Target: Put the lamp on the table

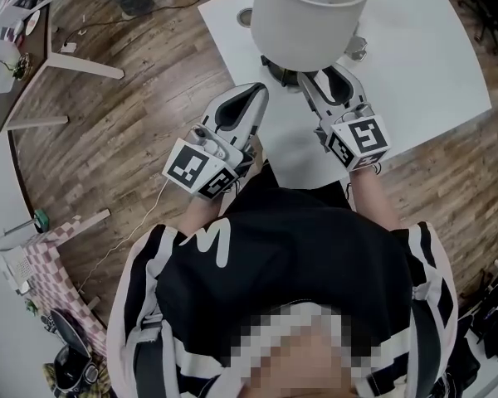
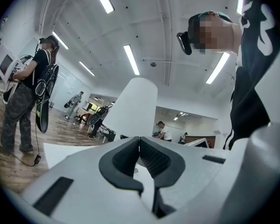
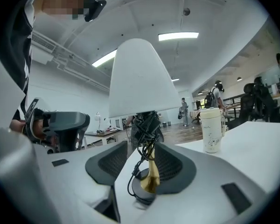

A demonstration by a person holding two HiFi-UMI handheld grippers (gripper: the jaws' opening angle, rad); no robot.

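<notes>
The lamp has a white shade (image 1: 311, 15), a brass stem (image 3: 152, 171), a round black base (image 3: 142, 192) and a bundle of black cord (image 3: 144, 122). It stands upright on the white table (image 1: 432, 65). My right gripper (image 1: 325, 77) (image 3: 143, 149) is open, its jaws on either side of the stem and base with a gap on both sides. My left gripper (image 1: 260, 91) (image 2: 139, 141) is shut on nothing and points at the shade (image 2: 133, 106) from the lamp's left. In the head view the shade hides the base.
A white tumbler (image 3: 211, 129) stands on the table to the right of the lamp. A grey disc (image 1: 246, 16) lies near the table's far left corner. Wood floor (image 1: 133, 123) lies to the left, with other desks and people beyond.
</notes>
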